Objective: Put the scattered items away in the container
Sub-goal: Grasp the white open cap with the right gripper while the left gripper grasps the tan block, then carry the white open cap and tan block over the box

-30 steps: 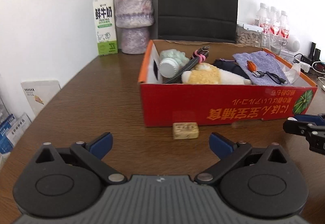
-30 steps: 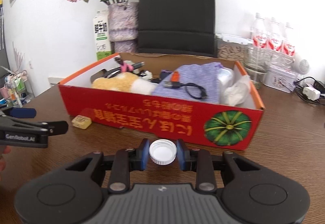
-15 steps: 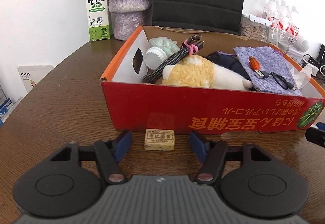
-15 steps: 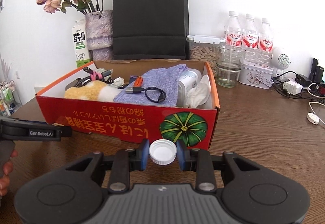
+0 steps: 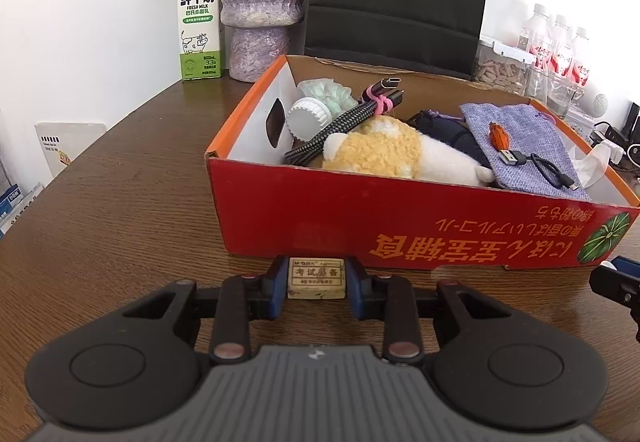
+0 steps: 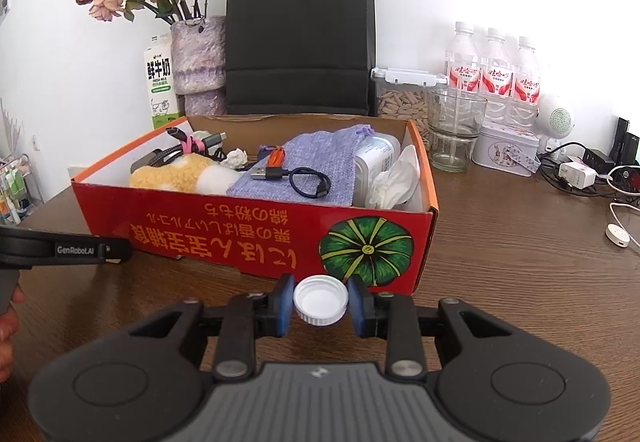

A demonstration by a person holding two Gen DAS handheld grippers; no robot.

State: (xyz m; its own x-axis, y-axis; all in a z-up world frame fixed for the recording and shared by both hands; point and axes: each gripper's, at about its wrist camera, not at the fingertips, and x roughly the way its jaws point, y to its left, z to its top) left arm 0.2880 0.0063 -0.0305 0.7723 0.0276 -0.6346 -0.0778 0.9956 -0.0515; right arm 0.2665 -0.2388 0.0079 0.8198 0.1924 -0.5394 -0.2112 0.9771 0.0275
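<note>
A small beige eraser [image 5: 316,278] lies on the wooden table right against the front wall of the red cardboard box [image 5: 360,226]. My left gripper [image 5: 316,284] is closing around it, and both blue pads touch its ends. My right gripper [image 6: 320,302] is shut on a white bottle cap [image 6: 320,300], just in front of the box [image 6: 224,238] near its pumpkin picture. The box holds a plush toy [image 5: 384,153], a purple pouch [image 5: 520,145], cables, a tissue and a bottle. In the right wrist view the left gripper's finger [image 6: 80,250] reaches in from the left.
Behind the box stand a milk carton [image 5: 199,17], a purple vase [image 5: 262,5] and a black paper bag [image 6: 300,37]. Water bottles [image 6: 494,73], a glass [image 6: 456,133], a tin [image 6: 508,153] and chargers with cables [image 6: 576,173] crowd the back right.
My left gripper moved in toward the box and its jaws came together from wide apart onto the eraser. The right gripper shifted along the box front, still gripping the cap.
</note>
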